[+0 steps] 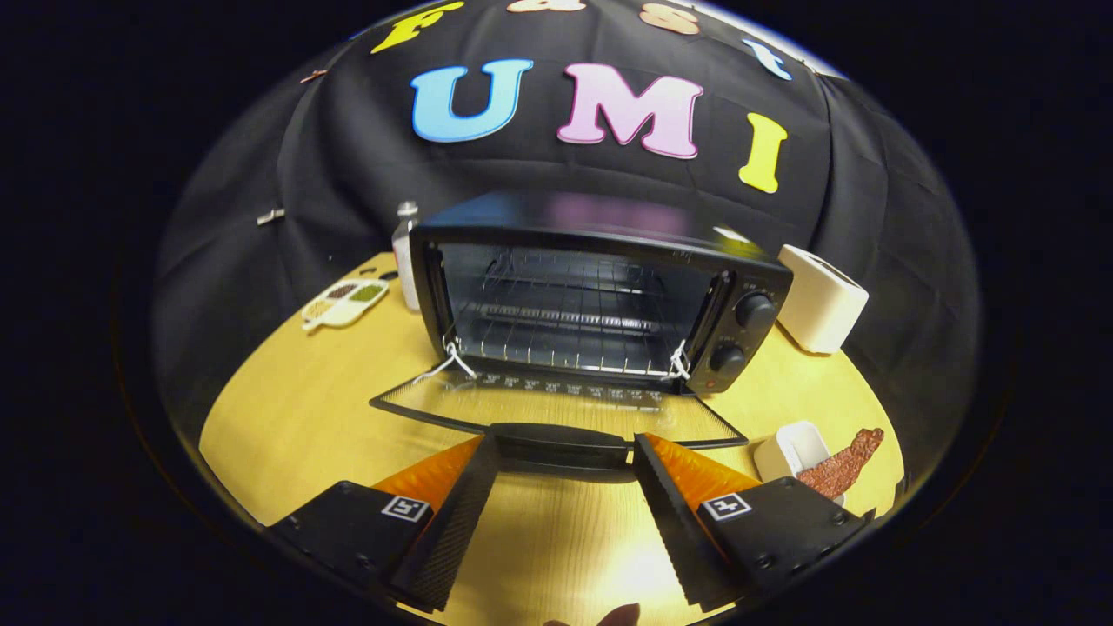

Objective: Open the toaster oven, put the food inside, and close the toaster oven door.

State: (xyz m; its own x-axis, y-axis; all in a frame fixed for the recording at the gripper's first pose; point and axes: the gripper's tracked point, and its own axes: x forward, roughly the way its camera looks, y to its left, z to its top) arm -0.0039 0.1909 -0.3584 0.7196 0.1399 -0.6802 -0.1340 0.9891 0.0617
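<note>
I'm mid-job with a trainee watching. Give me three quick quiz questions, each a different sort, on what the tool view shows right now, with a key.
1. True or false: the glass door of the black toaster oven is folded down open.
2. Where is the brown strip of food? A) on the oven's wire rack B) on the small white dish to the right of the door C) between the tool's fingers
3. Fill in: the tool is ____, its fingers either side of the door's black handle.

Key: 1 true; 2 B; 3 open.
</note>
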